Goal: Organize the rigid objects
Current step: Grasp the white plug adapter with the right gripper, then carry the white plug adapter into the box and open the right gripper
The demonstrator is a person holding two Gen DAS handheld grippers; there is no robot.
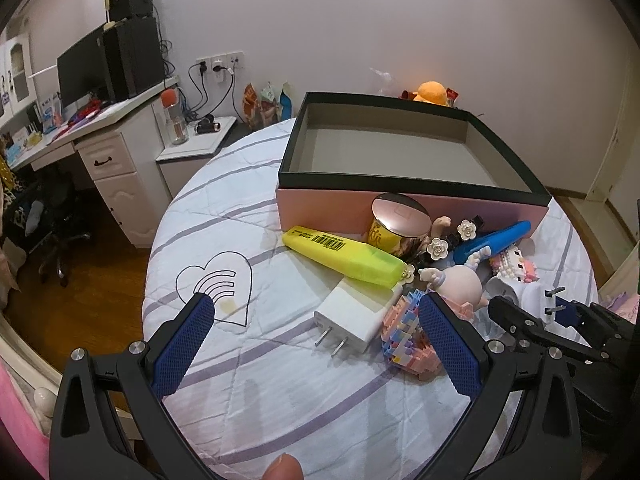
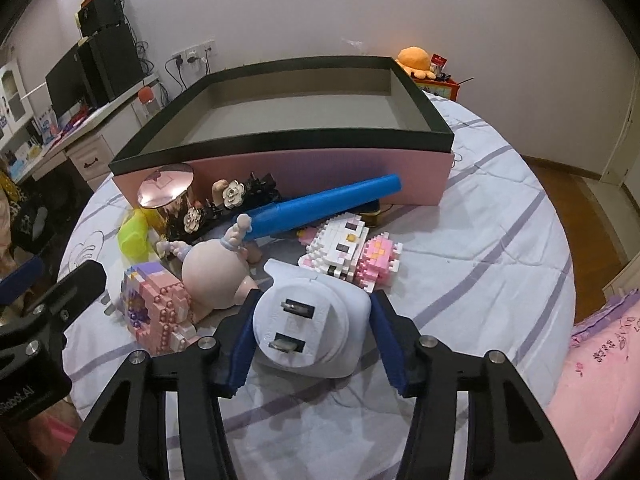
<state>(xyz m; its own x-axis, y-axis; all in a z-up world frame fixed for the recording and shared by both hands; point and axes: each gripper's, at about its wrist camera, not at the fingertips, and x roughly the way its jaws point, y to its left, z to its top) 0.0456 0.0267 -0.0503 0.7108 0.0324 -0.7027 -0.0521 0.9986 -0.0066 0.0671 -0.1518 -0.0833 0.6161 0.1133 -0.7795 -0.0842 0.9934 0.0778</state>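
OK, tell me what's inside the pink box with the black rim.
The box shows only bare grey walls and floor; nothing lies in the visible part. Its near wall hides the front strip of the floor in both views, so that strip cannot be checked.

The left gripper (image 1: 316,312) hangs tilted downward, its blue-padded jaws spread wide with nothing pressed between them; a fingertip (image 1: 283,468) shows at the bottom edge of its view; the right gripper (image 2: 312,312), also angled down, has its blue pads against both sides of a white plug adapter (image 2: 310,326).
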